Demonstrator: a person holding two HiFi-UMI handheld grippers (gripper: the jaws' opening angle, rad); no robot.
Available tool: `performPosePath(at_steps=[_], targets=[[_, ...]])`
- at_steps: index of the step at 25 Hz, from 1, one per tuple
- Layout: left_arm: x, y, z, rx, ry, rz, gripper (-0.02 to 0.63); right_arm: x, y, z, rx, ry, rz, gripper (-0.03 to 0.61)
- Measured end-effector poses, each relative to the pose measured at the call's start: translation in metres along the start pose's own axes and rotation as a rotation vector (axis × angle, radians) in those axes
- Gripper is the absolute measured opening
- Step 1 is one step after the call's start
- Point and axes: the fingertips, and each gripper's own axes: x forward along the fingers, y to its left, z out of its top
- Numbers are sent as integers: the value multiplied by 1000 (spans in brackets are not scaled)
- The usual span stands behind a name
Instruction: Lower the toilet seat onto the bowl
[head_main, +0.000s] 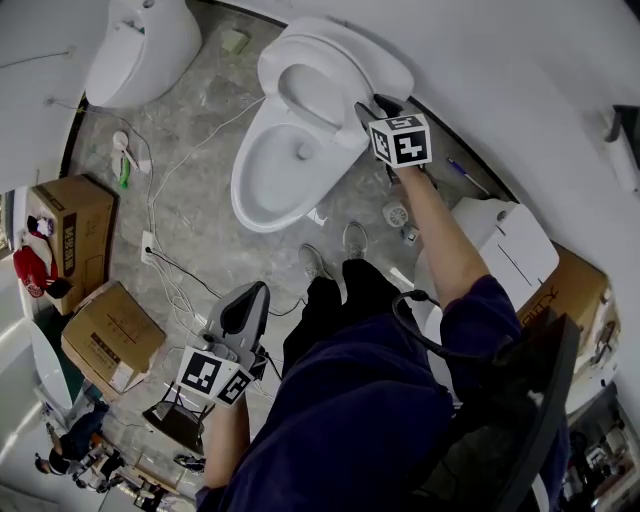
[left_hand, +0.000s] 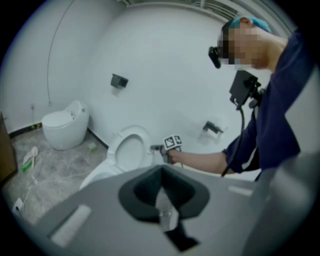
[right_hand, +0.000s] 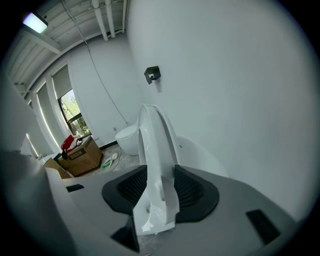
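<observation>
1. The right tool (head_main: 372, 108) was at the right edge of the toilet seat (head_main: 300, 52). The seat stood upright against the wall, behind the bowl (head_main: 245, 185).
2. In the right gripper view, this tool's (right_hand: 160, 187) jaws stood wide apart with the seat's (right_hand: 157, 145) edge upright between them. The edge nearly filled the gap. The ribbed pads (right_hand: 192, 187) lay just beside its two faces and did not visibly squeeze it, so the tool was open around the seat.
3. The bowl lay uncovered below, its rim bare. The seat had not yet been lowered onto it.
4. The left tool (head_main: 250, 295) was held low beside the person's leg, over the floor (head_main: 200, 200) and well apart from the toilet.
5. In the left gripper view, the left tool's (left_hand: 160, 172) jaws were closed together with nothing between them.
6. A second toilet (head_main: 140, 45) stood farther along the wall. Two cardboard boxes (head_main: 75, 225) sat on the floor at the left, with loose white cables (head_main: 165, 175) lying near them.
</observation>
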Motion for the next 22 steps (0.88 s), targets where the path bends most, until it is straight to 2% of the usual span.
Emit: performPosePath(at_steps=[3, 7, 22], targets=[[0, 0, -4, -6, 1, 2, 3, 3, -4, -2, 2, 0, -18, 150], [-4, 3, -8, -18, 3, 9, 3, 3, -11, -3, 10, 1, -55, 94], [-21, 6, -20, -33, -27, -12, 2, -7, 12, -9, 17, -2, -81, 87]])
